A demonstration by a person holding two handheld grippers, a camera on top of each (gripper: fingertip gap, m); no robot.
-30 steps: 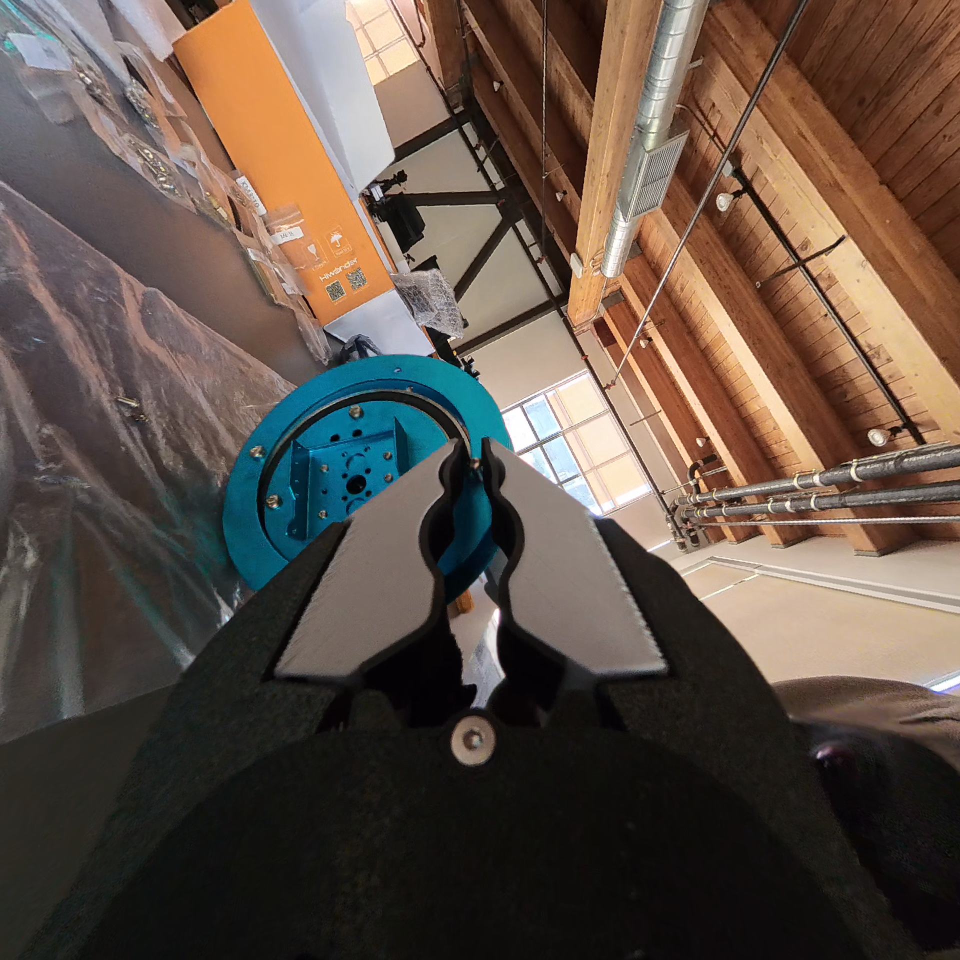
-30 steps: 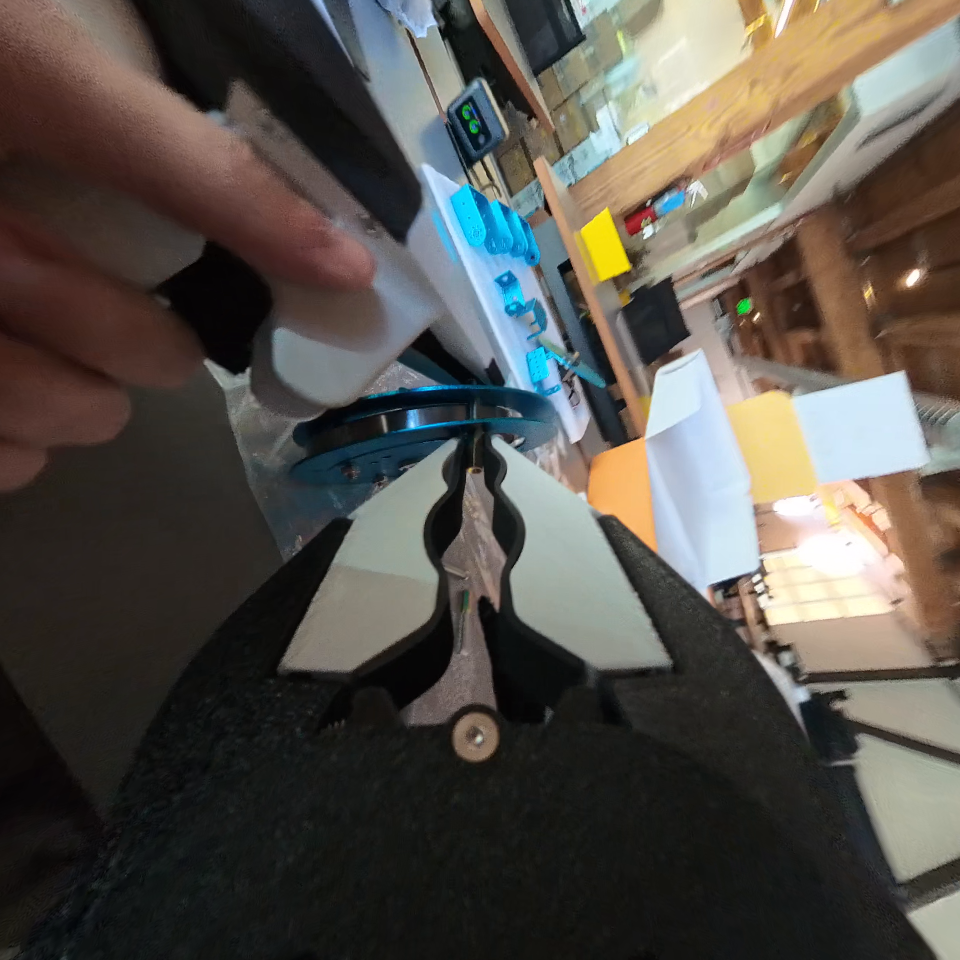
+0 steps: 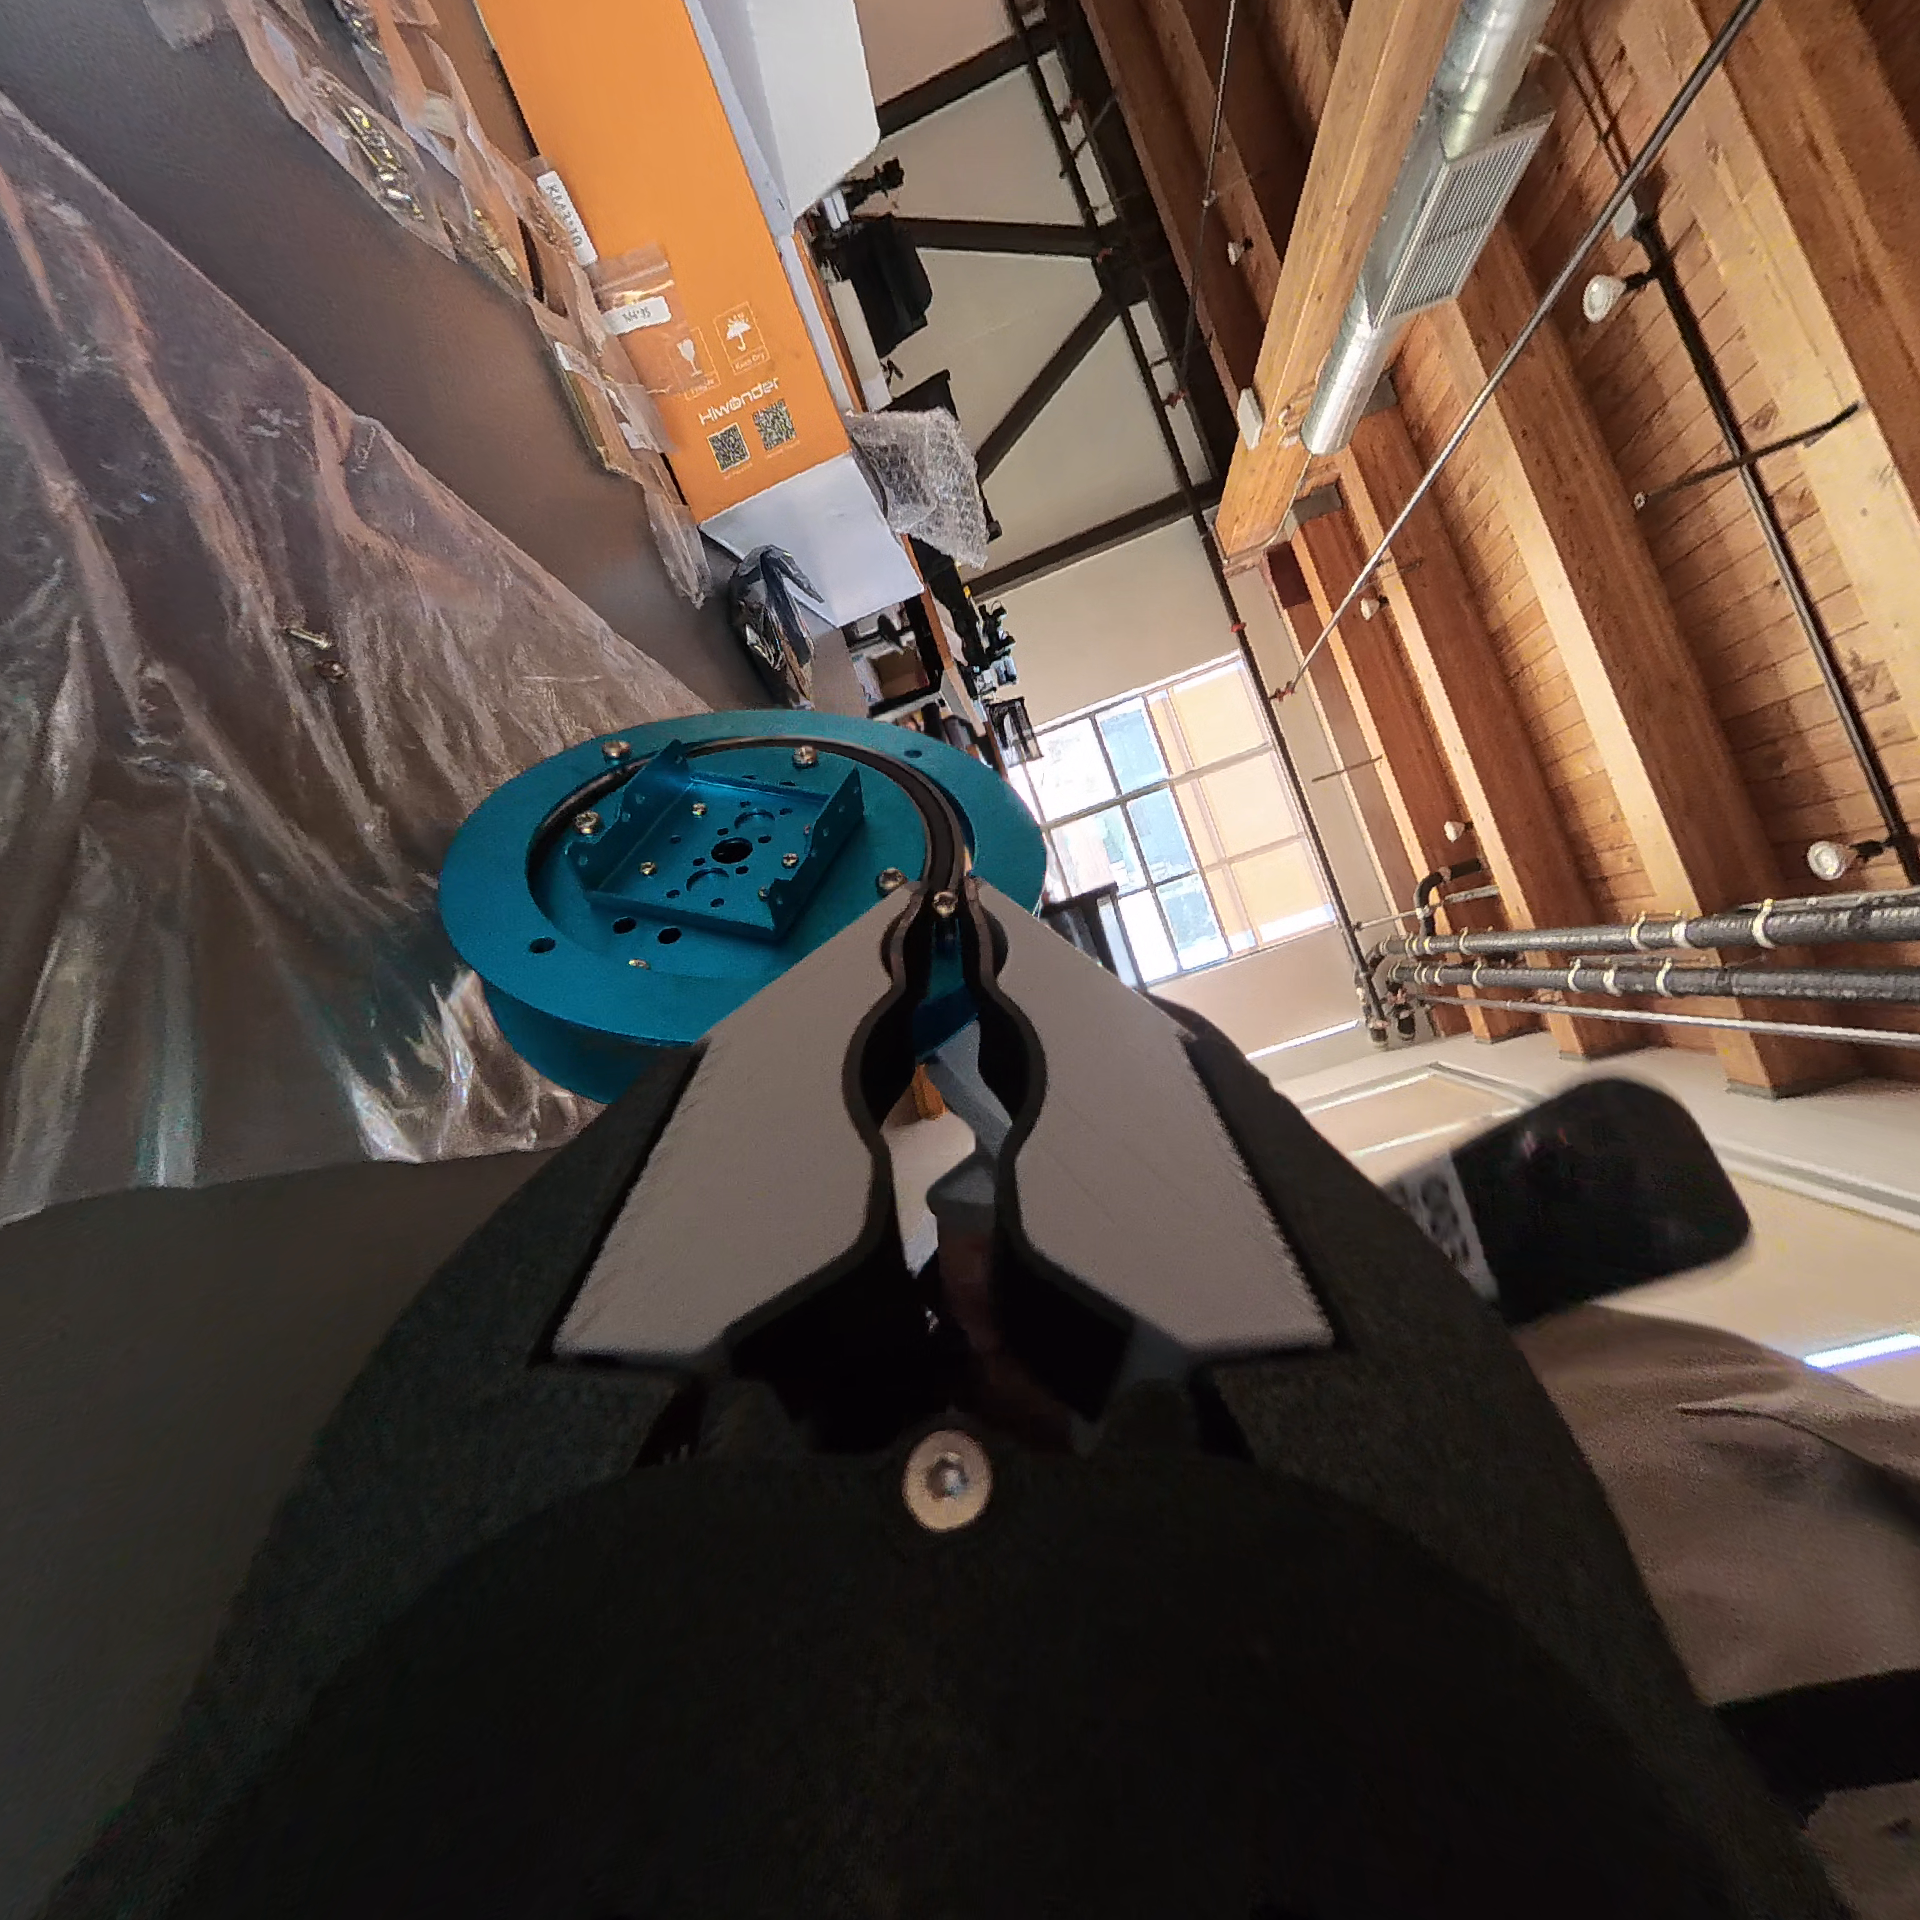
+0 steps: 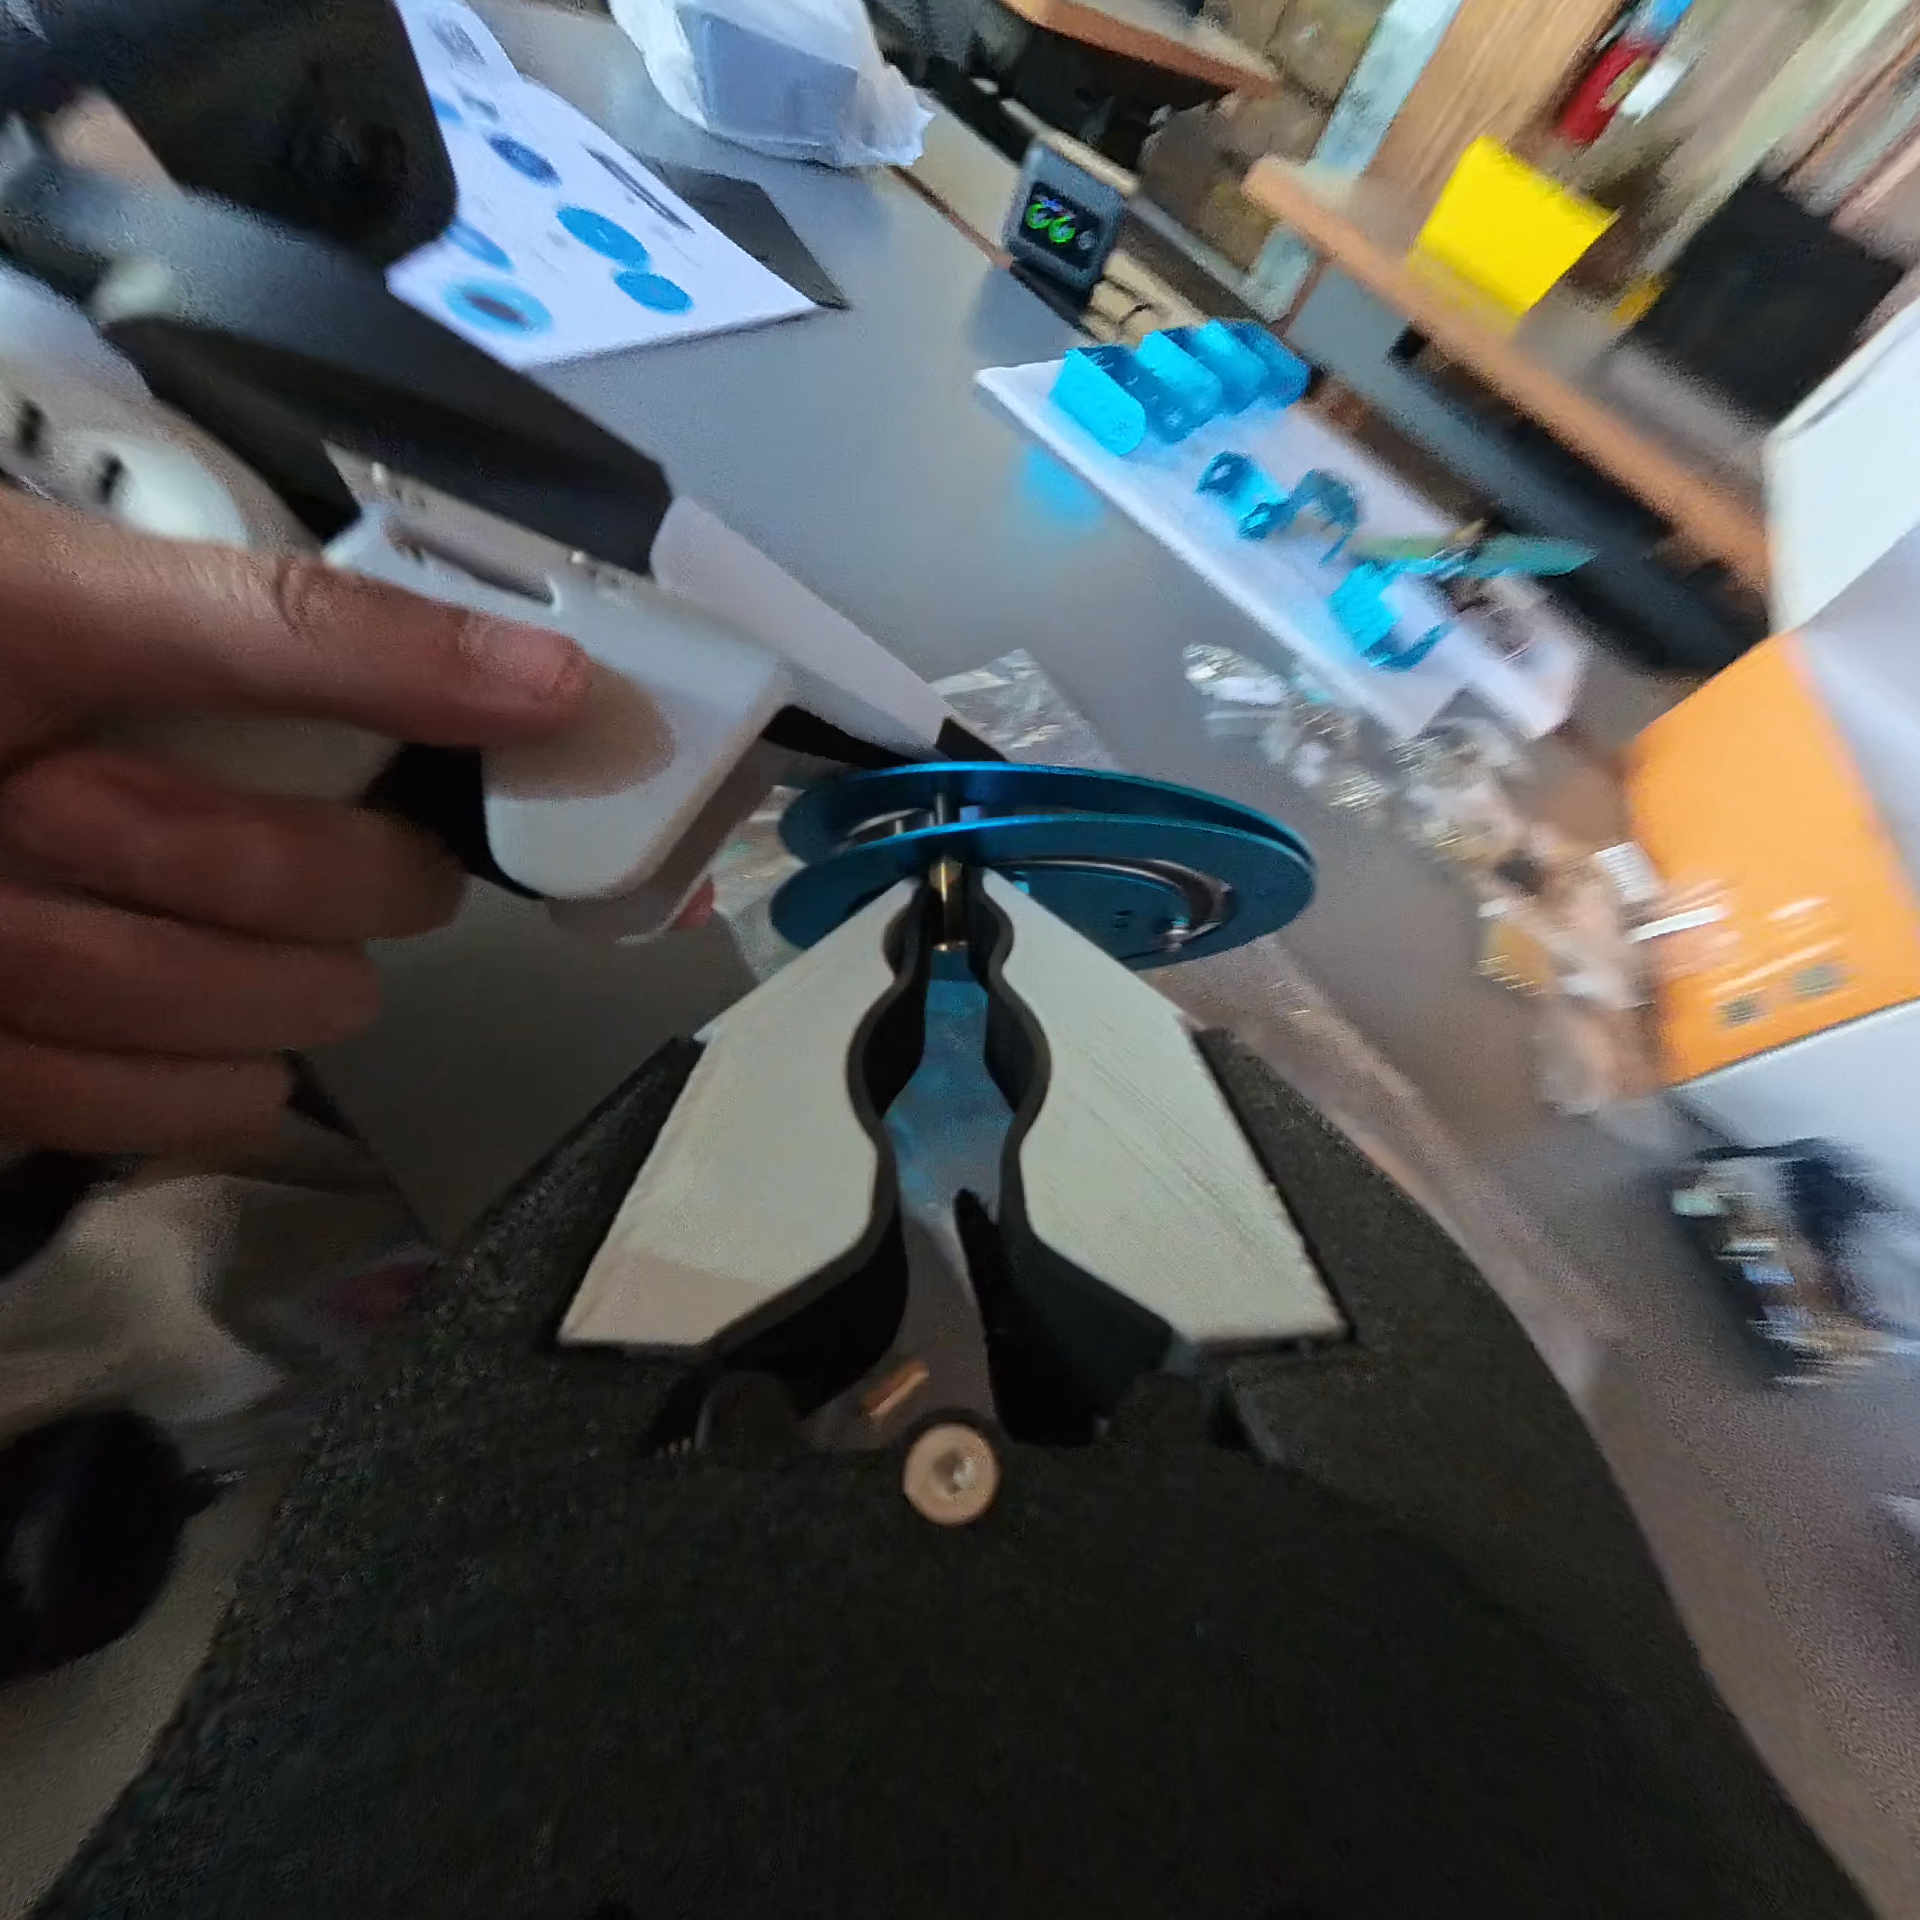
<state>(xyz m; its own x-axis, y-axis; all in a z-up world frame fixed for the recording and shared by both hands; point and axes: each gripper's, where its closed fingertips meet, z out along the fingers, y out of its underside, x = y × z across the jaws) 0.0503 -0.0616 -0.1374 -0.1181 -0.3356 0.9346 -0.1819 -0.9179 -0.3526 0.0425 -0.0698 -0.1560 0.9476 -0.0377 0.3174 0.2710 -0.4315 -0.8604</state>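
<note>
A blue metal disc (image 3: 540,925) lies on a plastic sheet, with a blue U-shaped bracket (image 3: 727,842) screwed into its middle. My left gripper (image 3: 940,906) is shut on the disc's near rim. In the right wrist view the disc (image 4: 1195,862) shows edge-on as two stacked blue plates. There a hand (image 4: 208,831) holds the left gripper (image 4: 951,740) clamped on the disc from the left. My right gripper (image 4: 943,899) is shut on a small brass screw (image 4: 943,878), whose tip is at the disc's near edge.
A crinkled clear plastic sheet (image 3: 208,727) covers the grey table. An orange and white box (image 3: 665,260) and small hardware bags (image 3: 468,156) stand behind the disc. A white tray of blue parts (image 4: 1247,499), a printed sheet (image 4: 582,239) and a small screen device (image 4: 1060,218) lie farther off. The tips of both grippers are at nearly the same place.
The left wrist view now sees the disc more from the side, with the same grip on its rim. The right gripper has swung round, keeping the brass screw at the disc's edge.
</note>
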